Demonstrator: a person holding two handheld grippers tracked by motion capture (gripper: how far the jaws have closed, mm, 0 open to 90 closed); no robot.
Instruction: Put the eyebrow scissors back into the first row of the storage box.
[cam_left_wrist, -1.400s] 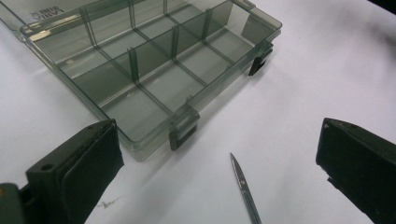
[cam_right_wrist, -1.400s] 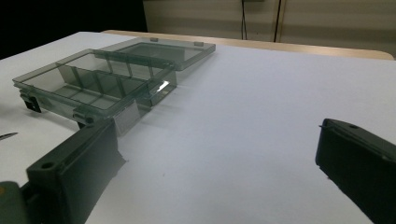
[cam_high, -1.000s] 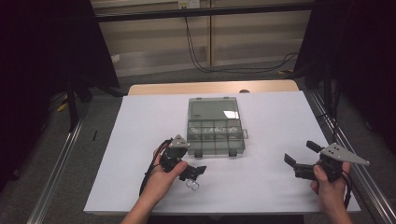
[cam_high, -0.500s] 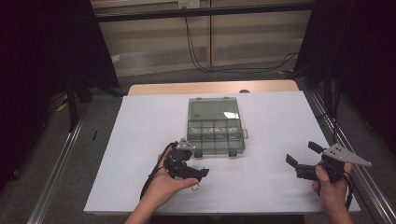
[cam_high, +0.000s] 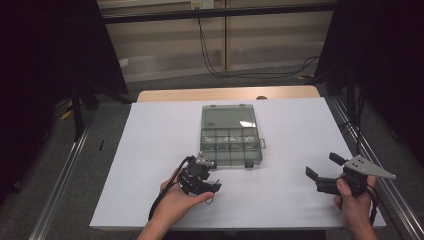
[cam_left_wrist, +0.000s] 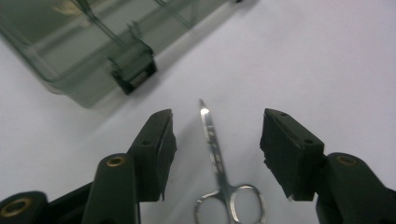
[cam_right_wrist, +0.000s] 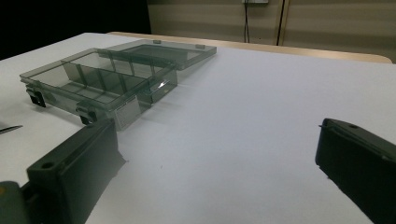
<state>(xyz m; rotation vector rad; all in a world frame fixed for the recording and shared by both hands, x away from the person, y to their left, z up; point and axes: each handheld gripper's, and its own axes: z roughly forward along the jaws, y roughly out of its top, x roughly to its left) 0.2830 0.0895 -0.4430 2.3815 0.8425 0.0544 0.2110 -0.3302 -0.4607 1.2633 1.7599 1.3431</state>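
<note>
Small steel scissors (cam_left_wrist: 219, 172) lie flat on the white table, blades pointing away, between the jaws of my left gripper (cam_left_wrist: 217, 140). The jaws have just been closing and stand half apart, with a gap on each side of the blades, so the pads do not touch. From above, my left gripper (cam_high: 212, 186) sits just in front of the box, with a scissor ring (cam_high: 211, 200) peeking out beneath it. My right gripper (cam_high: 324, 166) rests near the right edge, open with nothing in it (cam_right_wrist: 219, 154).
A clear grey compartment box (cam_high: 231, 135) lies open at mid-table with its lid folded back; its latch corner (cam_left_wrist: 133, 74) is close ahead of the left jaws. In the right gripper view the box (cam_right_wrist: 102, 79) is far left. Metal rails (cam_high: 60, 180) flank the white table (cam_high: 150, 140).
My left gripper has shifted slightly right and toward the near edge, over the scissors, and its jaws have narrowed around them. The right gripper has stayed put.
</note>
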